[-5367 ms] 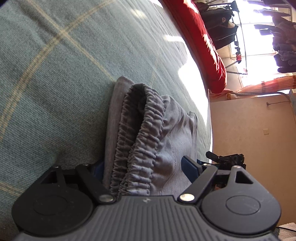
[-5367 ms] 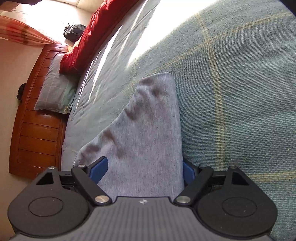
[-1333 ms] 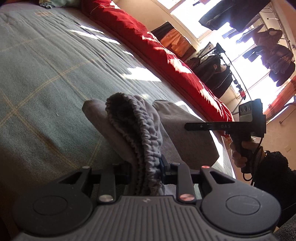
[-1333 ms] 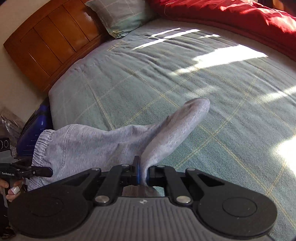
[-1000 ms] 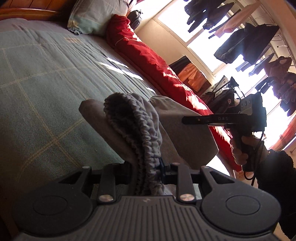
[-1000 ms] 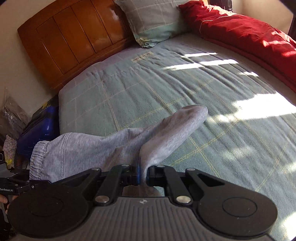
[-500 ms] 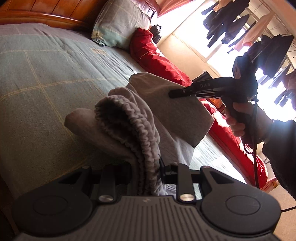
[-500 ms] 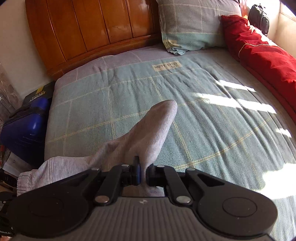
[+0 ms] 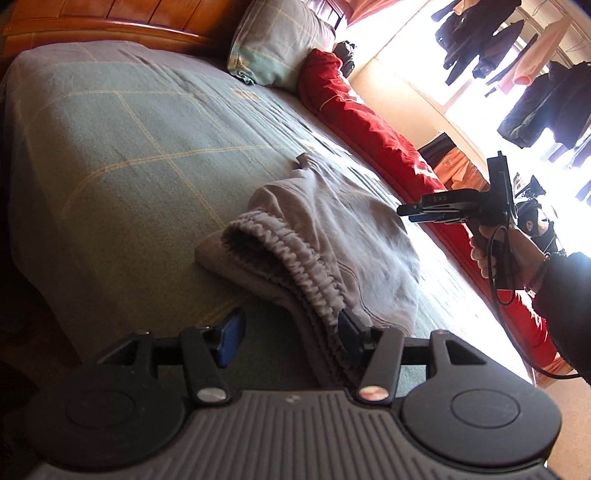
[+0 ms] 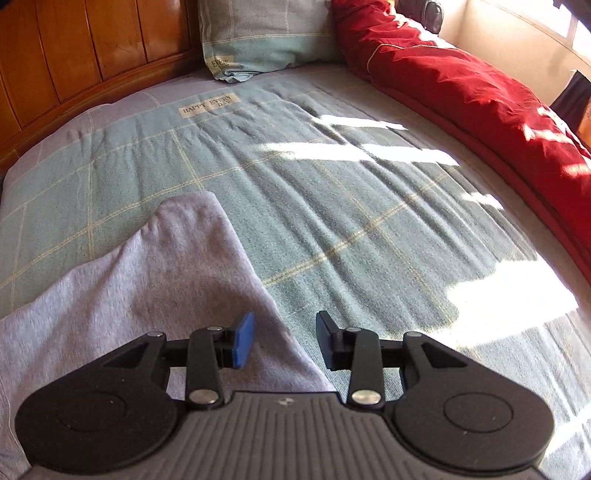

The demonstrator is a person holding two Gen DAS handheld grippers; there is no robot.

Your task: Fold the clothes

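Sunlit patches are seen across the green checked bedspread (image 10: 332, 206), bounded far off by a wooden headboard (image 10: 92, 48), a pillow (image 10: 266, 33) and a red duvet (image 10: 461, 81); the grey sweatpants (image 9: 325, 236) are laid on the near part of the bed; the left hand-held gripper (image 9: 291, 332) is being spread, its right pad hidden by the elastic waistband (image 9: 295, 258) draped against it; the right hand-held gripper (image 10: 284, 343) is likewise being parted over a trouser leg (image 10: 166, 280) whose left portion is cut off by the frame.
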